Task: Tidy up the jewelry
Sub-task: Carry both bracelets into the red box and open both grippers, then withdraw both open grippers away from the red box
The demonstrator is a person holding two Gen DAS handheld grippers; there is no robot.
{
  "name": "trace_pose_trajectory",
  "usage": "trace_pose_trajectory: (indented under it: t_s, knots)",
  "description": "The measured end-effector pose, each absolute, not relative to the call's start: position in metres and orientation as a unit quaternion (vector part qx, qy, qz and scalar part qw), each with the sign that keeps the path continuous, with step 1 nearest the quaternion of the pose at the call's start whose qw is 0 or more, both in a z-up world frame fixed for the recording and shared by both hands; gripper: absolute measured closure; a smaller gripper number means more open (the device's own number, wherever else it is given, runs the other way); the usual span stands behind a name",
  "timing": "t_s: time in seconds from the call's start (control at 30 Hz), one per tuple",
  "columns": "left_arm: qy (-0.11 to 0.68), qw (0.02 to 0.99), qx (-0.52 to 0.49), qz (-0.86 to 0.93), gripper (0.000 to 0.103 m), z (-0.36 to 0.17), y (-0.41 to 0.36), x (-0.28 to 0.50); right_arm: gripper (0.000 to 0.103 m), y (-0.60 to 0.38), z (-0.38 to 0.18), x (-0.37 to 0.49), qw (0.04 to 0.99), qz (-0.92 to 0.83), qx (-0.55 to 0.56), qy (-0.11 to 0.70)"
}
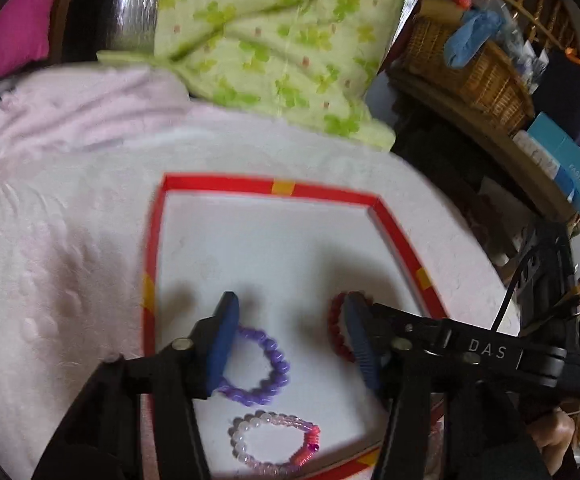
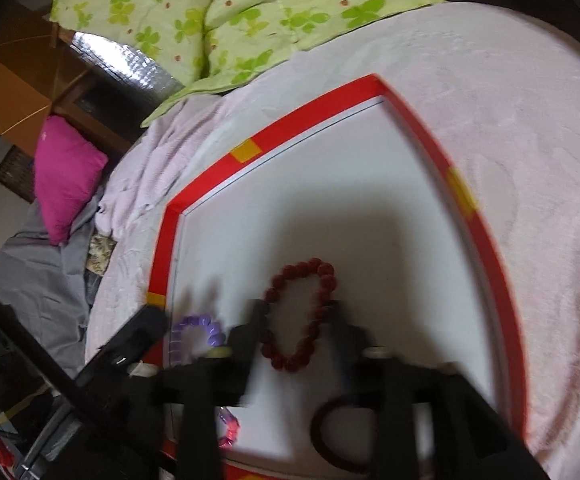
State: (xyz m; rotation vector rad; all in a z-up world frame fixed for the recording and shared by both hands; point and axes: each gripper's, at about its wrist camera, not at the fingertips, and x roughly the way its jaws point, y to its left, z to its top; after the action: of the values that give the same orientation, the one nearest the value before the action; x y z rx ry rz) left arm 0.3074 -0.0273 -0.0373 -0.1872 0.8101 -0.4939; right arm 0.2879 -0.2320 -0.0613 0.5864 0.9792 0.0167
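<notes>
A white tray with a red rim (image 1: pixel 213 184) lies on a pale pink blanket. My left gripper (image 1: pixel 290 308) is open above the tray. A purple bead bracelet (image 1: pixel 267 360) lies by its left finger. A dark red bead bracelet (image 1: pixel 336 328) lies partly hidden behind its right finger. A white and pink bracelet (image 1: pixel 273 440) lies nearer. In the right wrist view my right gripper (image 2: pixel 298 308) is open over the dark red bead bracelet (image 2: pixel 302 312), its fingers either side. A dark red ring bracelet (image 2: pixel 330 440) lies below it, and the purple bracelet (image 2: pixel 197 332) sits to the left.
A green clover-print quilt (image 1: pixel 273 40) lies beyond the tray. A magenta pillow (image 2: pixel 65 172) and grey cloth (image 2: pixel 37 276) lie at the bed's left. A wicker basket (image 1: pixel 470 68) and boxes stand on a shelf to the right. The blanket (image 2: pixel 530 160) surrounds the tray.
</notes>
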Motion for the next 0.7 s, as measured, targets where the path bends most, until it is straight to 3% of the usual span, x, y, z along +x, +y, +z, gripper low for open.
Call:
trace_pose_trajectory:
  t_s: [0.2, 0.33, 0.7]
  knots:
    - [0.331, 0.917, -0.088, -0.203, 0.032, 0.0, 0.013, 0.267, 0.047, -0.233, -0.025, 0.239, 0.887, -0.013, 0.262, 0.38]
    - [0.331, 0.924, -0.082, -0.175, 0.03, -0.002, 0.041, 0.238, 0.047, -0.216, -0.012, 0.193, 0.911, -0.028, 0.232, 0.339]
    - [0.314, 0.936, -0.045, -0.153, 0.027, -0.016, 0.083, 0.144, 0.047, -0.17, -0.007, 0.091, 0.907, -0.041, 0.189, 0.373]
